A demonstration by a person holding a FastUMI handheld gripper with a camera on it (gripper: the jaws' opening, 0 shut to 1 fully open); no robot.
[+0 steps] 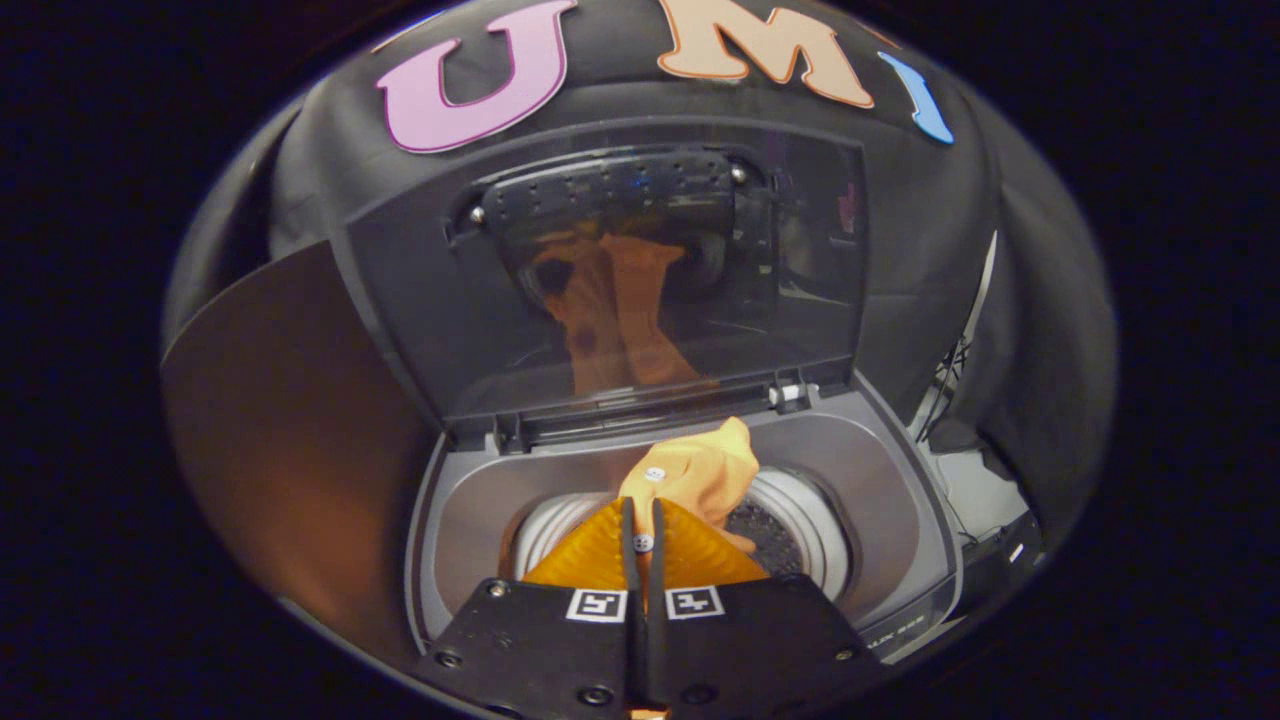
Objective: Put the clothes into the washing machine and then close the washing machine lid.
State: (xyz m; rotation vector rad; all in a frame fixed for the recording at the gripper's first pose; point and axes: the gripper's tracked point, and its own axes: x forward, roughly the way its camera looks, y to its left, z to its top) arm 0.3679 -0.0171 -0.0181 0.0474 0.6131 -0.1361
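An orange garment (700, 470) with small white buttons hangs bunched just ahead of my fingertips, over the round drum opening (800, 520) of the grey top-loading washing machine (880, 470). My gripper (643, 515) is shut on the orange garment, its two fingers pressed close with cloth pinched between them. The machine's lid (610, 270) stands open and upright beyond the drum, and its glass mirrors the orange cloth. The lower part of the garment is hidden behind my fingers.
A brown panel (290, 450) stands close on the left of the machine. Black cloth walls surround the booth, and cables and a dark box (985, 560) sit to the machine's right.
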